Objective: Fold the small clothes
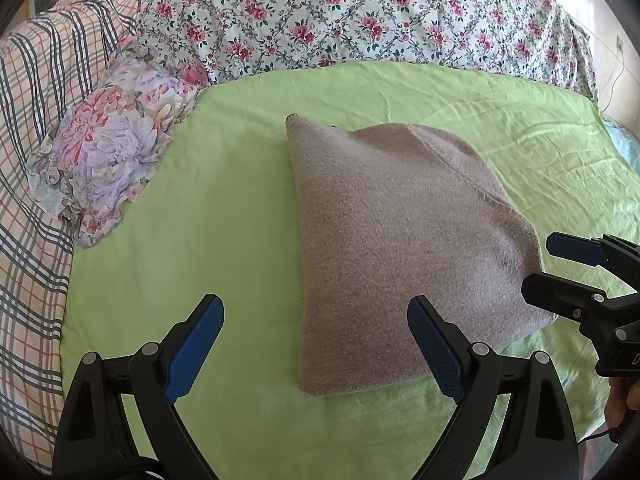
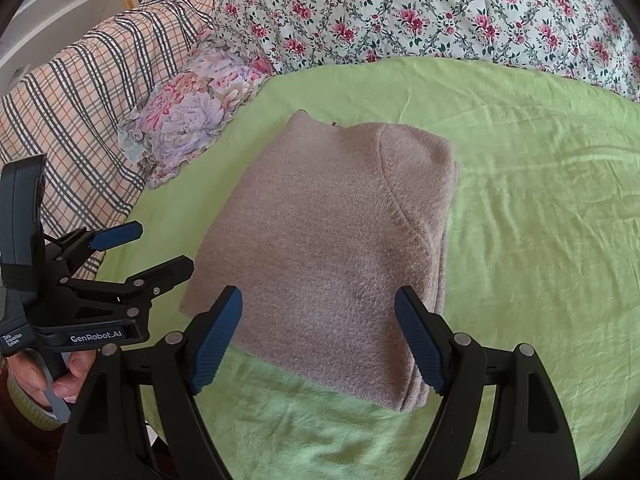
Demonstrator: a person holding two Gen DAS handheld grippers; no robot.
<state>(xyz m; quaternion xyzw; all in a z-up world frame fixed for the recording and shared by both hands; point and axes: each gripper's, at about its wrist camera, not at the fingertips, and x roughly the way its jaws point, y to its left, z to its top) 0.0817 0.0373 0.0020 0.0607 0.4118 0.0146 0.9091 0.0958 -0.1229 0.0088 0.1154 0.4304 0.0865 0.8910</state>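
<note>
Green sheet (image 2: 520, 200) under folded sweater (image 2: 328, 240) (taupe knit)

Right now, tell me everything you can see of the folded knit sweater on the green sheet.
The sweater is a taupe, fuzzy knit, folded into a compact, thick rectangular bundle with a curved seam running across its top layer and stacked edges showing at one side. It lies flat on the green sheet, in front of a flowered pillow. Both the left gripper and the right gripper hang open near its close edge; neither grips it.
</note>
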